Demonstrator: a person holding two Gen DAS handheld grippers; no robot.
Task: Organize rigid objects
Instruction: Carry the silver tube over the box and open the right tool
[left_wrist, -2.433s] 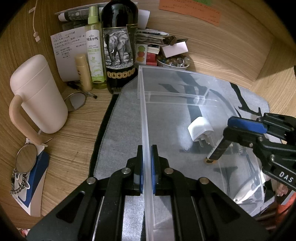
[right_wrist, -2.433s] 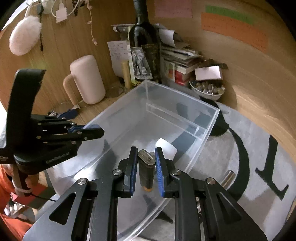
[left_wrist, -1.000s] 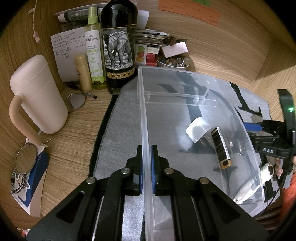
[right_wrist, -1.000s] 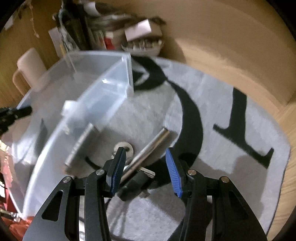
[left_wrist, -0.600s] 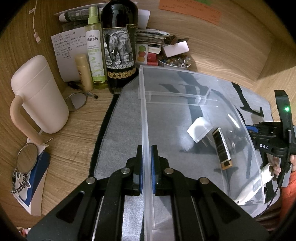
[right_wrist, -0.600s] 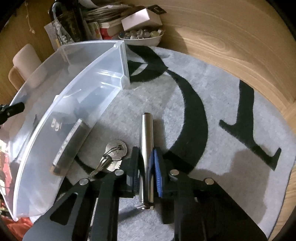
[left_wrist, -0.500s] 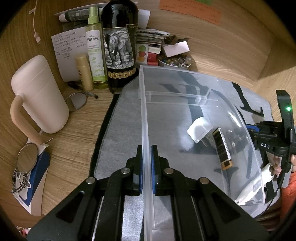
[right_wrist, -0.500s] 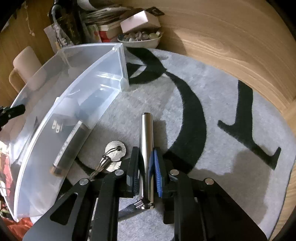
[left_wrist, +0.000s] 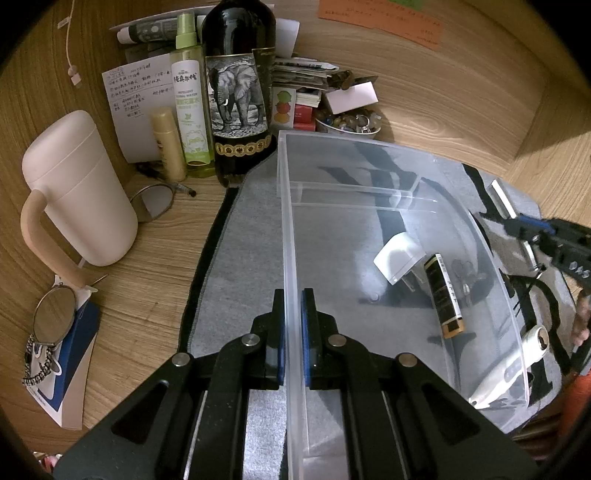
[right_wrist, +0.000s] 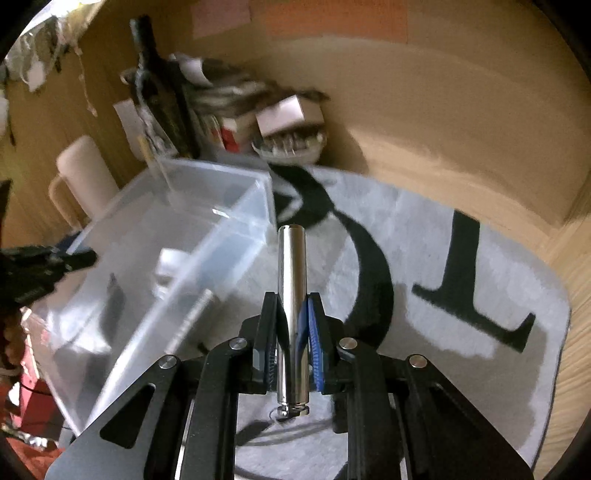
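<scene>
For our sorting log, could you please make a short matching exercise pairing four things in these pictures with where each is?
Things:
1. metal tube
2. white plug
3. pink mug
4. clear bin

Places:
A. standing on the wooden desk
B. wall clamped by the left gripper
C. held in the right gripper
D. lying inside the bin

Pairs: 1-C, 2-D, 3-A, 4-B

I see the charger (left_wrist: 399, 254) and lighter (left_wrist: 443, 297) side by side in the bin (left_wrist: 369, 166), which sits on the mat (left_wrist: 243, 236), bottles (left_wrist: 236, 92) behind it.
</scene>
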